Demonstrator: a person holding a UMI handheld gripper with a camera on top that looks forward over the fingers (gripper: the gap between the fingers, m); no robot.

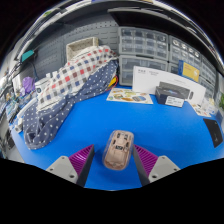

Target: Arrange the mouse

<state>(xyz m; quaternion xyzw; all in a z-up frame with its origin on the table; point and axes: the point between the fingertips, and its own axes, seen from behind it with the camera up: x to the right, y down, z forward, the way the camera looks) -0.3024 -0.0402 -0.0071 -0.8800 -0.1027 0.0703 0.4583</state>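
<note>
Jaws (112, 163) open, pink pads (82, 157) facing each other across a wide gap. A grey-beige mouse (118, 148) lies on the blue mat (100, 120) between the tips and just ahead of them, with clear blue showing at either side; neither pad touches it. Its long axis runs roughly along the fingers.

The blue mat covers most of the bench (45, 158); a paler strip of bench shows along the near edge beside the left finger.

Further out, a heap of checked and star-printed cloth (68, 85) sits on the mat's far left part, piled and rumpled. Beyond the mouse, a flat printed sheet (130, 96) lies on the mat. Just past it stands a white box (165, 85) with a dark device (172, 95) set before it.

At the back of the room, shelving (160, 45) holds rows of small drawers and bins; contents cannot be made out. A yellow item (190, 71) sits near the shelving. Cluttered racks (25, 60) line the left side.
</note>
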